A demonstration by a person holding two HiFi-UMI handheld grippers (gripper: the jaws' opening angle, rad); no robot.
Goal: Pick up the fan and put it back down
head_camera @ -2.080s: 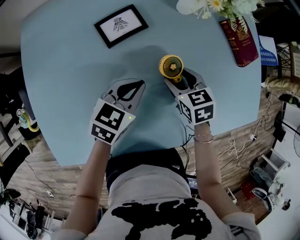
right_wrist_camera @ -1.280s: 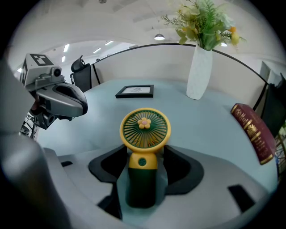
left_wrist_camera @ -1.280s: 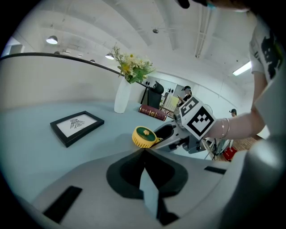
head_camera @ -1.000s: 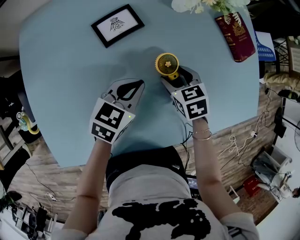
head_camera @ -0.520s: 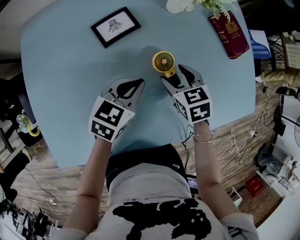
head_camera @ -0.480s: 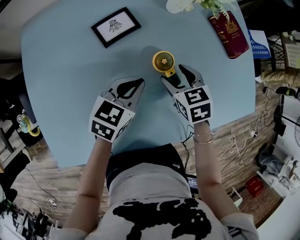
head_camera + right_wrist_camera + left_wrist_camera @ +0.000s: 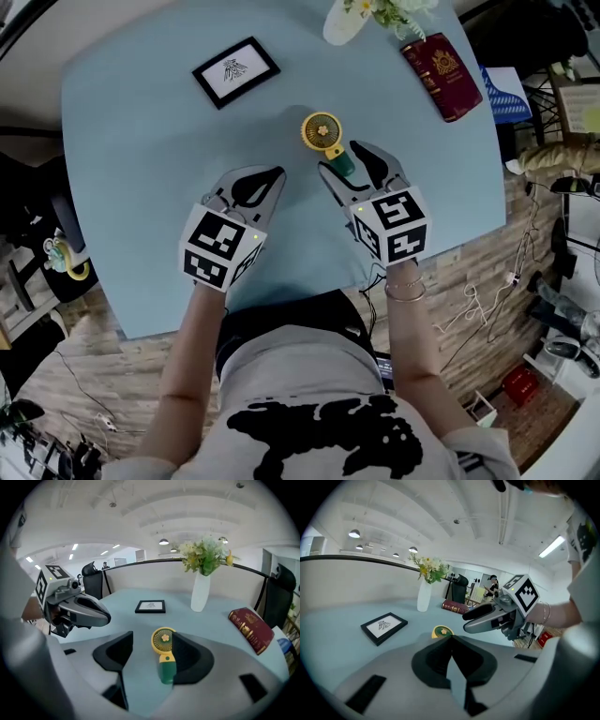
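Since the right gripper [image 7: 339,157] has spread, just-narrowing jaws framing the unpinched fan [image 7: 321,132] mid-frame, a dip could knock it; the left gripper [image 7: 275,175] is pressed together.

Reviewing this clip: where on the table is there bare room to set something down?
The table's left side is bare, from the picture frame down to the near edge. Also bare: right of the fan, nearer than the red book. Crowded at the far edge: vase beside the book.
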